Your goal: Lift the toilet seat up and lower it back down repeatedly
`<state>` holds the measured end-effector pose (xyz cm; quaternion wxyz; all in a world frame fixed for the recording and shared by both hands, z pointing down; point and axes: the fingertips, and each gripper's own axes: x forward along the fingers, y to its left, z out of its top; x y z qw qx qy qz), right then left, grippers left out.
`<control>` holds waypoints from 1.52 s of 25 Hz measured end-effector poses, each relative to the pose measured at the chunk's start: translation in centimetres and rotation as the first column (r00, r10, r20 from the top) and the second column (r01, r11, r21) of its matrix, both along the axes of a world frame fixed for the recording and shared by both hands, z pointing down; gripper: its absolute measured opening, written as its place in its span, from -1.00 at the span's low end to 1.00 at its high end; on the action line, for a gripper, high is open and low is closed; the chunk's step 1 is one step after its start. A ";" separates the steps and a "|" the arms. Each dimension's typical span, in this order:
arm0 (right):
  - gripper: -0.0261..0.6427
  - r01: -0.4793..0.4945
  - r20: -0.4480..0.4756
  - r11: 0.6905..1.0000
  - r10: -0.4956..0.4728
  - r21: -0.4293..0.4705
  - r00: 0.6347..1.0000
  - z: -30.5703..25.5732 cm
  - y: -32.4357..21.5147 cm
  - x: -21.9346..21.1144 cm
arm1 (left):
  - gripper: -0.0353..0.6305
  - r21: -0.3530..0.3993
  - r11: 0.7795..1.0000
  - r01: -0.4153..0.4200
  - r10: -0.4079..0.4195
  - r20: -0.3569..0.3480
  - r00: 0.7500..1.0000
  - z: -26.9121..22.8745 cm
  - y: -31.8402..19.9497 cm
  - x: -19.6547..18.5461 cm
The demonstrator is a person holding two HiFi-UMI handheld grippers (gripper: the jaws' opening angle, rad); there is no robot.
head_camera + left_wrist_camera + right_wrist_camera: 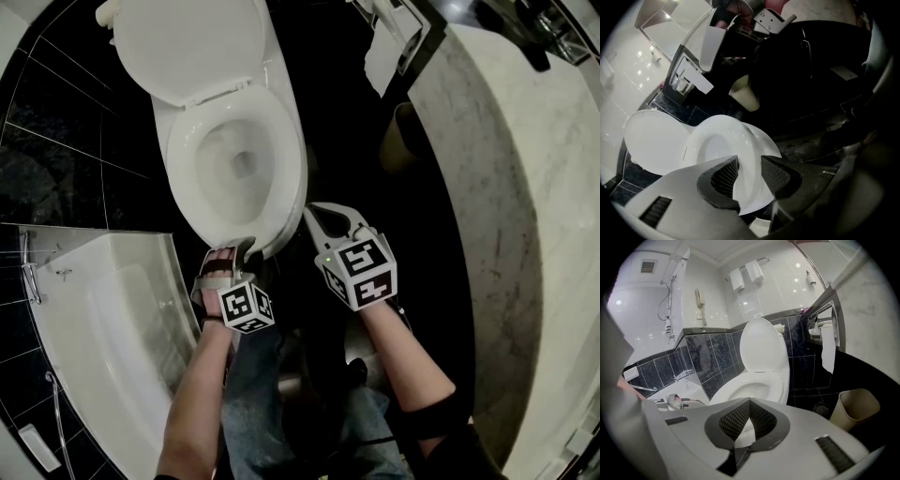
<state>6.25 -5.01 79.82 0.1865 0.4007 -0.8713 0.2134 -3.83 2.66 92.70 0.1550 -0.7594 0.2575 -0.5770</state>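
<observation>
The white toilet seat (284, 141) lies down on the bowl, and its lid (183, 47) stands raised behind it. My left gripper (239, 249) is at the seat's front edge. In the left gripper view that edge (751, 140) fills the gap between the two dark pads (724, 178), and the left gripper (749, 165) is shut on it. My right gripper (313, 214) hovers just right of the bowl's front, touching nothing. Its jaws are shut with the tips together and nothing between them, as the right gripper view shows (749, 402). It faces the seat (776, 380) and the lid (761, 345).
A white bathtub (103, 309) lies to the left of the toilet. A marble counter (525, 187) runs along the right. A beige waste bin (855, 411) stands on the dark floor right of the toilet, under a hanging toilet paper sheet (828, 352). The person's legs are below the grippers.
</observation>
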 end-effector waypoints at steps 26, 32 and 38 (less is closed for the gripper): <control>-0.86 -0.058 0.003 0.995 0.058 0.078 0.998 -27.1 -11.0 -4.9 | -0.65 0.082 0.995 -0.055 0.064 -0.104 0.993 -30.4 -12.9 -3.2; -0.86 -0.065 -0.016 0.994 0.066 0.094 0.998 -31.2 -15.0 -7.4 | -0.66 0.092 0.992 -0.086 0.098 -0.142 0.985 -34.0 -17.5 -4.3; -0.86 -0.093 -0.047 0.988 0.100 0.126 0.994 -34.5 -20.0 -9.5 | -0.67 0.110 0.993 -0.039 0.061 -0.200 0.978 -38.1 -24.9 -5.9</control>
